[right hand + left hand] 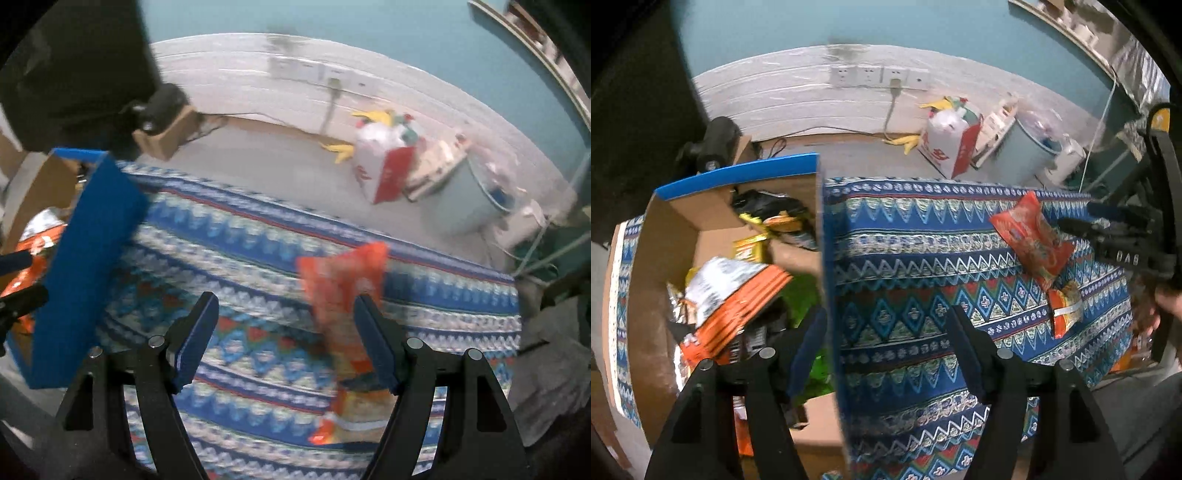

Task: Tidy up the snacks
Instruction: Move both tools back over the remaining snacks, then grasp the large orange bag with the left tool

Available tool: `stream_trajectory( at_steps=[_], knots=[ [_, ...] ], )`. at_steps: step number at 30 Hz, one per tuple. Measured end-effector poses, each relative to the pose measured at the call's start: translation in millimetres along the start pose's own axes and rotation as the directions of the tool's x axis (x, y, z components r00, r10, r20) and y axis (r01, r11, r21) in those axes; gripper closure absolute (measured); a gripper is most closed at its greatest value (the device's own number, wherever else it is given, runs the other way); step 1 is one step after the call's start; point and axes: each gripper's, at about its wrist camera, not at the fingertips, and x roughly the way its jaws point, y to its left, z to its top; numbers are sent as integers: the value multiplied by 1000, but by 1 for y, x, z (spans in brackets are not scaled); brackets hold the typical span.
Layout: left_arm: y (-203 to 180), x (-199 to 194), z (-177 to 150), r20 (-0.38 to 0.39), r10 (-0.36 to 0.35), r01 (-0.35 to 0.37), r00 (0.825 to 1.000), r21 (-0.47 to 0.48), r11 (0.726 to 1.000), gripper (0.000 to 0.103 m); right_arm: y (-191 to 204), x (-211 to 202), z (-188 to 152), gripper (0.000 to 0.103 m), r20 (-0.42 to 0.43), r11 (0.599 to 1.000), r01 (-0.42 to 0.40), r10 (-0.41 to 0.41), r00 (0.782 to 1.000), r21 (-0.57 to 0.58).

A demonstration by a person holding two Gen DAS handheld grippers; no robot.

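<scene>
Your left gripper (886,332) hangs wide and empty over the blue-walled cardboard box (823,295) of snacks. Your right gripper (284,328) — wide, empty — hovers above the red snack packets (343,288) on the patterned cloth (240,266).

Dim indoor light, fisheye bending at edges, dark corners, right view motion-blurred

You face a teal wall (923,33) whose lower part is white panelling (783,96). A row of sockets (879,76) sits on that panelling, one with a plug and cord hanging down. Below the sockets lies grey floor (871,158).
</scene>
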Motion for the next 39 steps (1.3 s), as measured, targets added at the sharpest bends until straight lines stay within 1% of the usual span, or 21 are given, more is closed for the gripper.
stream_trajectory(
  at_steps=[2,6,9,15,21,23,28,32,36,39],
  knots=[
    [-8,7,3,-14,2,-2,1000,7,1000,34,-22,6,-2,28,-3,999,32,-32,999,26],
    [-21,23,13,-30,-2,2,1000,9,1000,34,-62,22,-6,28,-27,993,62,-59,998,98],
    [-30,36,22,-34,7,-6,999,12,1000,29,-82,37,-7,28,-53,988,83,-77,996,129],
    [-41,61,39,-65,5,-5,998,7,1000,29,-107,64,-10,28,-92,981,113,-99,991,155],
    [-56,77,43,-97,-9,11,995,22,1000,29,-126,89,-17,28,-152,973,164,-140,978,161],
    [-61,82,44,-107,-12,15,994,32,999,29,-129,96,-21,28,-174,974,163,-135,975,160],
    [-70,87,43,-126,-20,26,992,50,998,29,-120,108,-29,28,-212,983,122,-91,973,137],
    [-71,87,41,-129,-9,17,992,64,998,29,-99,110,-34,28,-230,991,69,-42,972,114],
    [-65,88,38,-138,-6,13,990,52,999,29,-76,112,-35,28,-235,996,32,-11,972,87],
    [-60,87,35,-145,-9,15,989,39,999,29,-61,114,-37,28,-248,995,-14,38,968,99]
  ],
)
